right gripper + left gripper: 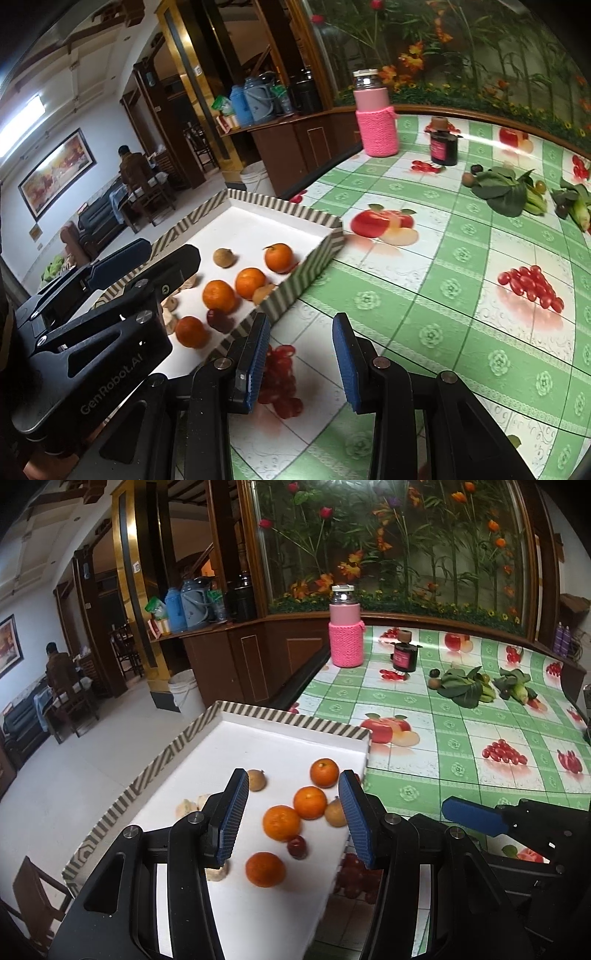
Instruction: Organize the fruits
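The oranges (281, 822) look small, round and firm, so I think they are light but will roll away if I nudge them. I would grab one across its fat middle, with one pad on each side, and squeeze gently so the skin does not split. The small dark red fruit (297, 846) looks softer and smooth, so I think it could slip or squash. The little brown fruits (256, 780) look dry and hard.

There are four oranges, bright and shiny. They sit on the white floor of the striped tray (177, 744), near its right wall. One brown fruit touches an orange by that wall. Some pale lumpy pieces (188, 806) lie on the left side; I cannot tell what they are.

My left gripper (291, 812) hangs over the tray with its claw wide apart and nothing in it. My right gripper (301, 363) is beside the tray, over the green checked tablecloth (424, 280). Its claw is apart too, and empty.

Farther back on the table I see two more small brown fruits (434, 682) next to some green leafy vegetables (466, 688). I think those fruits belong in the tray too. A pink bottle (345, 629) and a dark jar (405, 656) stand behind them.
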{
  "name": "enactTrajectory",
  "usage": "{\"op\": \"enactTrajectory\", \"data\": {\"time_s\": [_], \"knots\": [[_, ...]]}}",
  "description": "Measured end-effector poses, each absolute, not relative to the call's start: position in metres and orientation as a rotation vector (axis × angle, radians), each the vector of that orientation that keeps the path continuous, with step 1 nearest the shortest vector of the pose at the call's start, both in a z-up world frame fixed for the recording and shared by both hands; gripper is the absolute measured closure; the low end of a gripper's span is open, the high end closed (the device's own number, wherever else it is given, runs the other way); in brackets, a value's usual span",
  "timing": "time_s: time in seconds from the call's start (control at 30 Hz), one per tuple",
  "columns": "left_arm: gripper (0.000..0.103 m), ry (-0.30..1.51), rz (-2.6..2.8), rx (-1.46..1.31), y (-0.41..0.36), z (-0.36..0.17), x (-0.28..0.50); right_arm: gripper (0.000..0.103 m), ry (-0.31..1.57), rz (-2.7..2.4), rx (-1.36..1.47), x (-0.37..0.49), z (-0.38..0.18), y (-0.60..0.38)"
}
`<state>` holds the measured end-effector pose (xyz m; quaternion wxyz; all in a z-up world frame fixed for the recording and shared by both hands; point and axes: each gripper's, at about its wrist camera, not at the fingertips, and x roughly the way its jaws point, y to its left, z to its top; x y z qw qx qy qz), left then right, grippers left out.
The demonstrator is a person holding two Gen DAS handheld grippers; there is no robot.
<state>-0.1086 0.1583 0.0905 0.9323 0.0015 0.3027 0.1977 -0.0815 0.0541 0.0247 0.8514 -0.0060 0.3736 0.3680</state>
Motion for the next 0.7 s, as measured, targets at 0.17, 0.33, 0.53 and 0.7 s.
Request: {"op": "enactTrajectory", "data": {"time_s": [0.17,0.33,0.53,0.7], "knots": [[0.052,0.627,0.402,0.008,0.1543,0.0885,-0.1067,0.069,0.792,0.773,-0.007,-0.0795,0.0221,0.0492],[0.052,0.627,0.405,0.012,0.1536,0.0887,-0.1068,0.069,0.793,0.774,-0.003,-0.0788,0.0214,0.0476],[0.052,0.622,0.418,0.015,0.1566,0.0876,-0.1087,0.069,0.792,0.780,-0.006,-0.0796,0.0226,0.0503],[0.052,0.626,0.432,0.007,0.1630,0.0865,-0.1104,0.068,0.789,0.789,-0.018,-0.0810,0.0245,0.0560]]}}
